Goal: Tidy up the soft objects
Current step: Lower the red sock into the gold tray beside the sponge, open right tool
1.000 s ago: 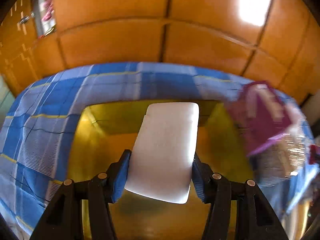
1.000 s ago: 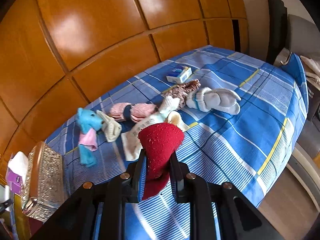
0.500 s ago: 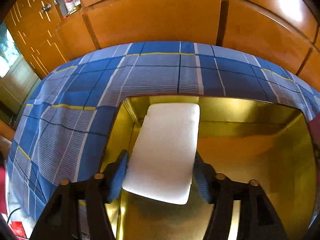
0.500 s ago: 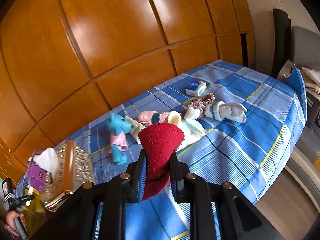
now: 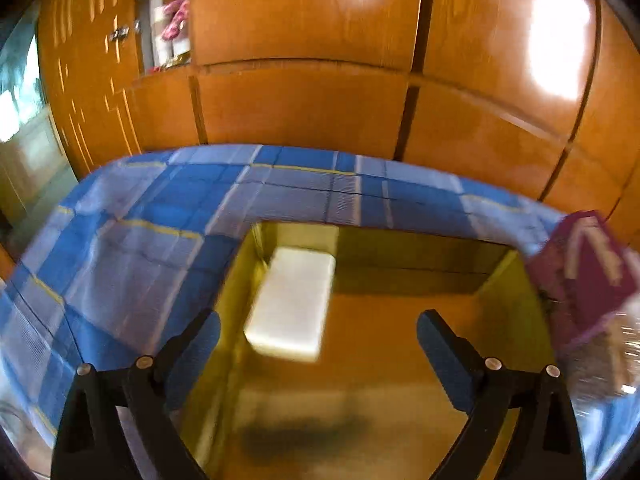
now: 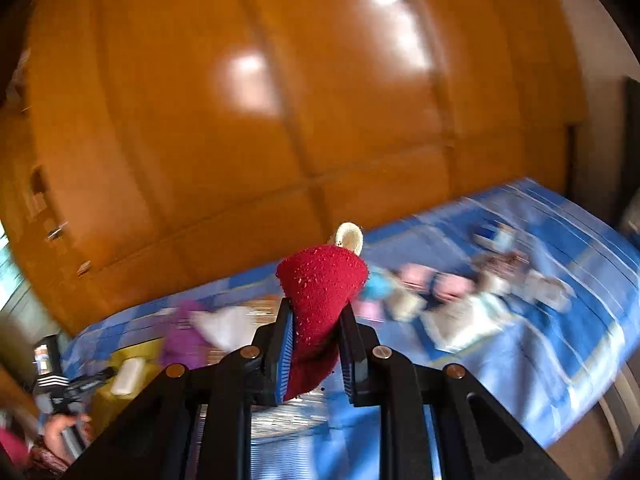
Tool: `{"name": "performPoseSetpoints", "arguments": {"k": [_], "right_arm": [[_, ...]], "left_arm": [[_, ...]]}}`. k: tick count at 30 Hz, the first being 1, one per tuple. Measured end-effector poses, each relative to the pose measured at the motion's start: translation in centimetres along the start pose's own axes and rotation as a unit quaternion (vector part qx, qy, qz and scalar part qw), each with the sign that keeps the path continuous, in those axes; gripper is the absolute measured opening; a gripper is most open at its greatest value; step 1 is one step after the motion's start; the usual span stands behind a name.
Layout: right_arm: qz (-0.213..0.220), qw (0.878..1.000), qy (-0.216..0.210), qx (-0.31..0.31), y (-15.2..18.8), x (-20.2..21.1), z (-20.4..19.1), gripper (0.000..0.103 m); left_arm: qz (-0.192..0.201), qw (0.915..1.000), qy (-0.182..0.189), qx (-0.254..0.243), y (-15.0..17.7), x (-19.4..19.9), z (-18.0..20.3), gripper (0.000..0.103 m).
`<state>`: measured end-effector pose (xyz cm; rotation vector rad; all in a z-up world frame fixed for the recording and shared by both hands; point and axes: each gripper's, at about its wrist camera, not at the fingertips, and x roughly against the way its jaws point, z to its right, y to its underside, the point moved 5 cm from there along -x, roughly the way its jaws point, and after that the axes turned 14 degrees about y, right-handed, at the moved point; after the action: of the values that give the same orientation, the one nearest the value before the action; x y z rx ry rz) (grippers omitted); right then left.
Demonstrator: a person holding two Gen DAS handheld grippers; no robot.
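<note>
The left gripper (image 5: 318, 332) had just been opening; its jaws stood wide, the white pad (image 5: 292, 304) dropped free at the box's (image 5: 500, 272) far-left corner. The right gripper (image 6: 316, 344) pinched a red sock (image 6: 320, 300) above the bed (image 6: 540, 344), probably bound for the box.

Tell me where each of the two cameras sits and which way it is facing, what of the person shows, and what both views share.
Left wrist: on the open left gripper, looking down into the yellow box holding the white pad; no body shows.
Right wrist: on the right gripper, shut on the red cloth, facing along the bed; a hand shows bottom left.
Shared: blue checked bedspread, wooden panels, yellow box, white pad.
</note>
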<state>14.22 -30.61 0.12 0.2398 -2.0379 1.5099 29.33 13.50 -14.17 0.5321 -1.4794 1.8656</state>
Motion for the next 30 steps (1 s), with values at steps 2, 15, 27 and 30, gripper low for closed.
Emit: {"name": "performPoseSetpoints", "arguments": {"k": [2, 15, 27, 30], "right_arm": [[0.001, 0.999, -0.037, 0.03, -0.2, 0.1, -3.6, 0.019], [-0.158, 0.945, -0.207, 0.196, 9.8, -7.2, -28.2, 0.02], [-0.246, 0.929, -0.168, 0.221, 15.6, -17.6, -36.1, 0.023], [-0.242, 0.933, -0.158, 0.215, 15.7, -18.8, -37.2, 0.029]], "left_arm": [[0.003, 0.999, 0.033, 0.029, 1.3, 1.4, -0.2, 0.1], [0.045, 0.9962, 0.0, 0.075, 5.0, 7.9, -3.3, 0.1], [0.032, 0.9905, 0.004, 0.134, 7.2, 8.7, -6.2, 0.1], [0.029, 0.9897, 0.01, 0.14, 7.4, 8.6, -6.2, 0.1]]}}
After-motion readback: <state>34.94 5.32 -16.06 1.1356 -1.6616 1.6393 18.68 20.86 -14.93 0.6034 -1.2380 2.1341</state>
